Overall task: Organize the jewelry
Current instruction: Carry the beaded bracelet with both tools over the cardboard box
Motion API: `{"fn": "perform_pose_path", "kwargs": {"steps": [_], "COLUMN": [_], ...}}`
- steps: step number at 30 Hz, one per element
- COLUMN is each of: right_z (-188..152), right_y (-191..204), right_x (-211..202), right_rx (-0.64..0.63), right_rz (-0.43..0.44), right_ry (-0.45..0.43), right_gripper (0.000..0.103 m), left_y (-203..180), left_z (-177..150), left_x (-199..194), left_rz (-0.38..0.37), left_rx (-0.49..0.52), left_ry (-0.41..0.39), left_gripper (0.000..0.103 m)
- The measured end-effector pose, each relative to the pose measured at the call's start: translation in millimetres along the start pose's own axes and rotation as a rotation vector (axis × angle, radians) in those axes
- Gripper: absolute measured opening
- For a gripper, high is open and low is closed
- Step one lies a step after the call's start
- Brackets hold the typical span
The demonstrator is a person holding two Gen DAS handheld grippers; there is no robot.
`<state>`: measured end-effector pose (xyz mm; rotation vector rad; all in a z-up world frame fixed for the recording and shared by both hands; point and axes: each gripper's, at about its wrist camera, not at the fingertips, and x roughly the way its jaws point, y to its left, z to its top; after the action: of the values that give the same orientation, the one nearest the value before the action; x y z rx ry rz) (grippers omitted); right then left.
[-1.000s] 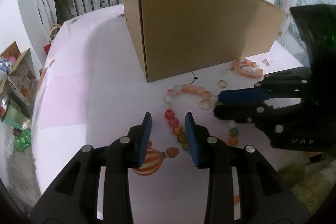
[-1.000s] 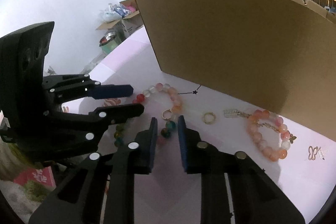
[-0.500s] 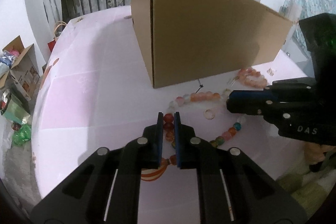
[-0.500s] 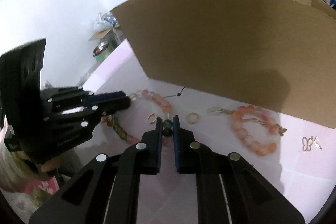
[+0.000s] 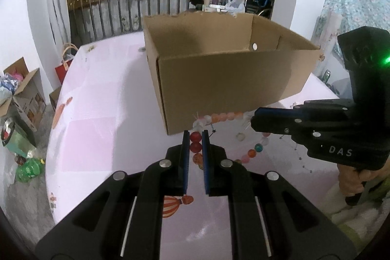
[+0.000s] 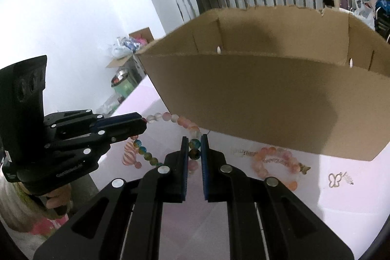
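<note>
Necklace (image 5: 195,145) of coloured beads, pinched at two places: left gripper (image 5: 195,138) clamped on red beads, right gripper (image 6: 194,143) clamped on a blue-green bead. Lifted off the pink table (image 5: 97,113), strung between both, probably to carry over the box (image 5: 219,70) wall untangled. Pink bracelet (image 6: 275,160) left lying beside the box.

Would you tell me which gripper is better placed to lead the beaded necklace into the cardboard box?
Probably the left gripper: its red beads of the multicoloured beaded necklace sit nearer the brown cardboard box corner.
</note>
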<state>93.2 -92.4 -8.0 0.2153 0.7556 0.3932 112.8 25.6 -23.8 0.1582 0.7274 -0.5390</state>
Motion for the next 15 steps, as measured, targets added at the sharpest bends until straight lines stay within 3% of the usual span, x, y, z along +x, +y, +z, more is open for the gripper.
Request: {"fn": "perform_pose_path", "kwargs": {"steps": [9,15], "right_z": [11.6,43.2], "right_y": [13.1,16.1], "right_x": [-40.0,-70.6], "right_rx": [-0.051,-0.107], "right_rz": [0.015,0.038], "right_ry": [-0.111,-0.197], "right_gripper": [0.010,0.010], "left_y": [-14.3,-28.2], "left_z": [22.9,65.6], "left_x": [-41.9,-70.6], "left_rz": [-0.014,-0.033], "left_rx": [0.017,0.082], "left_ry": [-0.091,-0.201], "left_gripper": [0.008,0.009]}}
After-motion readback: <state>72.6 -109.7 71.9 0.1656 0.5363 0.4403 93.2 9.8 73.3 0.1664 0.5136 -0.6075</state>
